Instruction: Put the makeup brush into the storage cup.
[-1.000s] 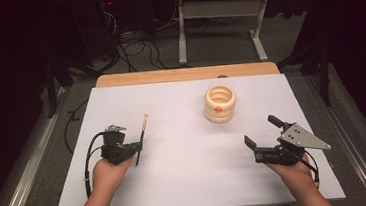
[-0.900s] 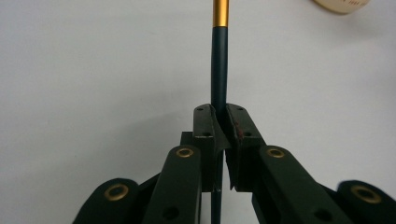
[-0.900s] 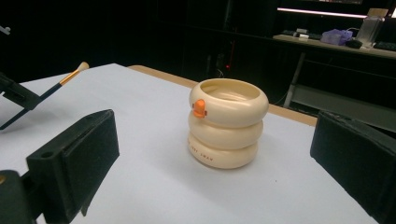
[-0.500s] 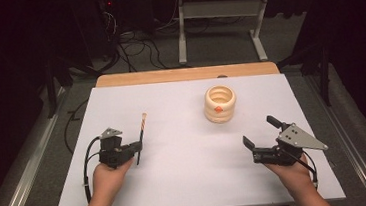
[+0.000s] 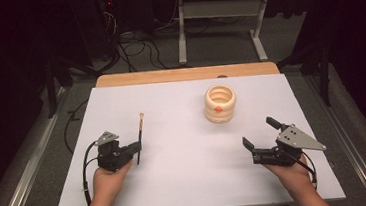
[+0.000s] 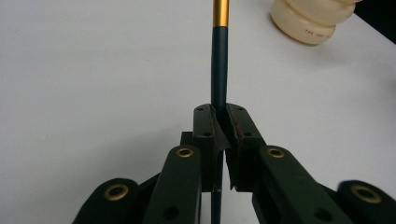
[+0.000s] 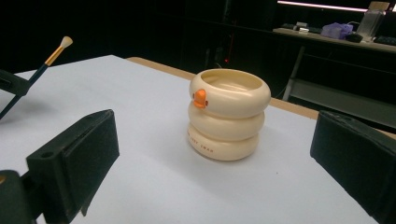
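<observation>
Left gripper view: left gripper (image 6: 219,135) jaws clenched on the brush (image 6: 219,70) handle, low over the desk (image 5: 188,183). Right gripper (image 5: 264,138) jaws released, facing the duck cup (image 7: 229,114). Risk: thin handle pivots in that narrow grip, missing the cup mouth

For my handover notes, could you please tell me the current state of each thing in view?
Left gripper: shut on the brush.
Brush: held by its dark handle, bristle end raised off the table.
Right gripper: open, holding nothing.
Duck-faced cup: upright, apparently empty, standing free.
</observation>
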Motion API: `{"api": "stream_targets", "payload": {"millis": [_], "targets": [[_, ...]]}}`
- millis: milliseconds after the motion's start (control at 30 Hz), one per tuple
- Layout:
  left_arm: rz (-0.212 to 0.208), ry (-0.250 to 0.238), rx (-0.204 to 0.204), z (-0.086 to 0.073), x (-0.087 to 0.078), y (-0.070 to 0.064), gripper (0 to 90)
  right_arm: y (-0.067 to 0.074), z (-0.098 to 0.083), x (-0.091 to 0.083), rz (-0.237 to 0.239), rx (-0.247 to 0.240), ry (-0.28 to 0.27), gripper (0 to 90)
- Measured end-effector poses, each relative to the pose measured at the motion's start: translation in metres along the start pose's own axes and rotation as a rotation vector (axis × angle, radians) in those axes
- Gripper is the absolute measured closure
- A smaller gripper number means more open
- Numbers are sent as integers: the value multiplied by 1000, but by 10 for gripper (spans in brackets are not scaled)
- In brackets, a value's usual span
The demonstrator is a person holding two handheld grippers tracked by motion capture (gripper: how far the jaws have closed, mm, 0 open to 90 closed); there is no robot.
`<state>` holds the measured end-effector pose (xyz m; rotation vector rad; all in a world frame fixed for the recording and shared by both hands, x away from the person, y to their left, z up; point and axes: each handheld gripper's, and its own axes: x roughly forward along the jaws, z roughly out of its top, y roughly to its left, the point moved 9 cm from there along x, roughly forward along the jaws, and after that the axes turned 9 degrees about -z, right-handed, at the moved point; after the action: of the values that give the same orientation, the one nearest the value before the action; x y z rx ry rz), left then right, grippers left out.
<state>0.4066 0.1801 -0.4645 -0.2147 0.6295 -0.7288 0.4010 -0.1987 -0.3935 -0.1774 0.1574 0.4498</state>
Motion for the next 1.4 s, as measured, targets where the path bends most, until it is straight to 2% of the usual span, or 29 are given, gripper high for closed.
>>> {"api": "stream_targets", "payload": {"millis": [100,267,533,667,867,1000,1400], "targets": [[-5,-26,1,1,-2,1,836,-1,0,0,-4,-8,-1,25],[-5,-35,12,-1,-2,2,835,-3,-1,-1,-6,-7,1,25],[-4,-46,53,-1,-1,-2,836,-3,-1,-1,-4,-10,-1,25],[-17,-58,58,-1,-2,-3,836,-2,-1,-1,-2,-3,0,25],[-34,-107,91,4,-4,-10,836,-1,-1,-1,1,-4,0,25],[-35,-115,104,6,-5,-12,836,-1,-1,0,3,-20,-4,25],[-36,-155,151,11,-8,-20,836,1,-1,-1,7,-13,-2,25]]}}
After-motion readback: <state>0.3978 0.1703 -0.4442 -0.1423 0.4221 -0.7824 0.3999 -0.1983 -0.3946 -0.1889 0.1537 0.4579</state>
